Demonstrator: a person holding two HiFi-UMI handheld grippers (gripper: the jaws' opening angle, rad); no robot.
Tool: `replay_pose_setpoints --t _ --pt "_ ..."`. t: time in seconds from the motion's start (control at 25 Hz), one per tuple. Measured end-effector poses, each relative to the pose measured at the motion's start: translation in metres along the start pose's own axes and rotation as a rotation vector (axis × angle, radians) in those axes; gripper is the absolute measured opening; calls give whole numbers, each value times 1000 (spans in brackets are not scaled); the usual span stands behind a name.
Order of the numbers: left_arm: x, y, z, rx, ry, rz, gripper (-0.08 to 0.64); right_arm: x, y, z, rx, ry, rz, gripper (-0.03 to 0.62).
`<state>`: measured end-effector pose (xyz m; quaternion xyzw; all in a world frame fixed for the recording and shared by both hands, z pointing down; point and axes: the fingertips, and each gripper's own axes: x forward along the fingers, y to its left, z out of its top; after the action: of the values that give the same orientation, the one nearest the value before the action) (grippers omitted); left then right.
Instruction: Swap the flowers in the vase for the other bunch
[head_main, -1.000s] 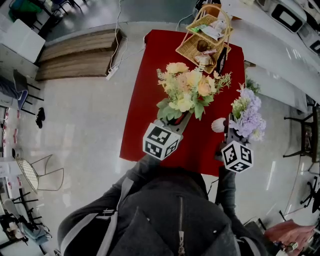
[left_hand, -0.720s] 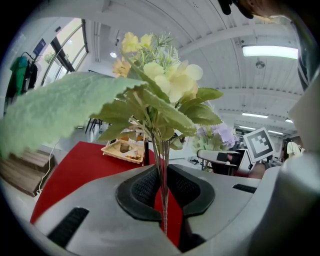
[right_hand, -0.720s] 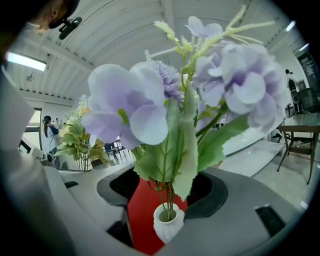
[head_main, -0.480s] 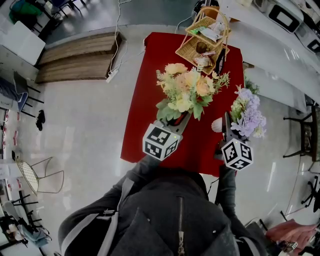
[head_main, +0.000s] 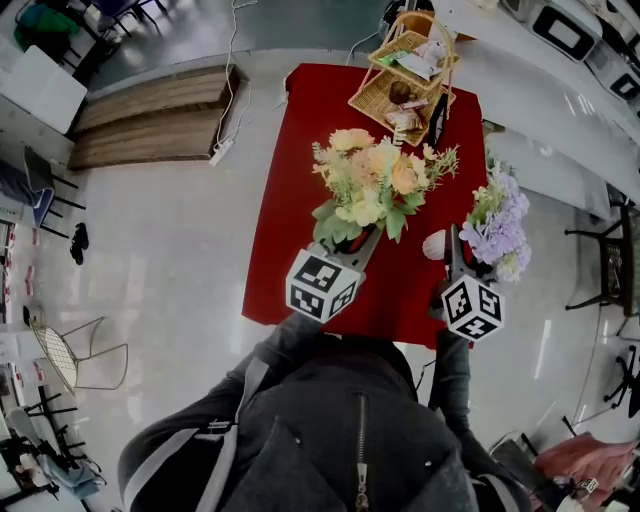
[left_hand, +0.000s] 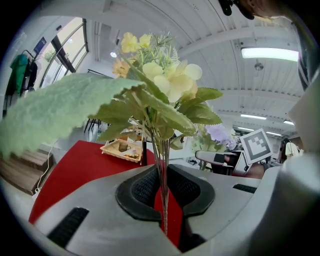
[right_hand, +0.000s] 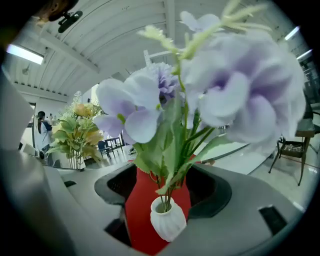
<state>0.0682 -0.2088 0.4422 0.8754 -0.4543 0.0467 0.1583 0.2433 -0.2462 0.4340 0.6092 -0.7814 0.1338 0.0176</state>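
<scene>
A yellow-and-peach bunch (head_main: 375, 180) hangs over the red table, its thin stems (left_hand: 162, 175) pinched in my left gripper (head_main: 365, 240), which is shut on them. A purple bunch (head_main: 497, 225) stands with its stems in a small ribbed white vase (right_hand: 168, 220) near the table's right edge. My right gripper (right_hand: 165, 187) straddles the vase's neck; its jaws are opening and the dark pads (right_hand: 210, 192) stand clear of the stems and vase. In the head view the vase (head_main: 434, 246) shows just left of the right gripper (head_main: 452, 248).
A wicker basket (head_main: 405, 70) with small items sits at the far end of the red tablecloth (head_main: 290, 200). A white counter (head_main: 560, 110) runs along the right. A wooden platform (head_main: 160, 110) lies on the floor to the left.
The purple bunch has shifted slightly farther from me in the head view. The left gripper and yellow bunch have stayed where they were.
</scene>
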Motion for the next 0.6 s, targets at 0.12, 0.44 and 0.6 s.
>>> replay_pose_setpoints --t 0.12,0.44,0.6 --pt "-3 -2 -2 -1 3 -9 49 -6 -1 -3 2 3 -21 261" --pt "-7 -10 -4 3 5 -43 51 -20 -2 -10 10 20 -55 261" --pt "-9 -12 -3 3 1 -56 49 -27 2 -12 10 22 -63 261"
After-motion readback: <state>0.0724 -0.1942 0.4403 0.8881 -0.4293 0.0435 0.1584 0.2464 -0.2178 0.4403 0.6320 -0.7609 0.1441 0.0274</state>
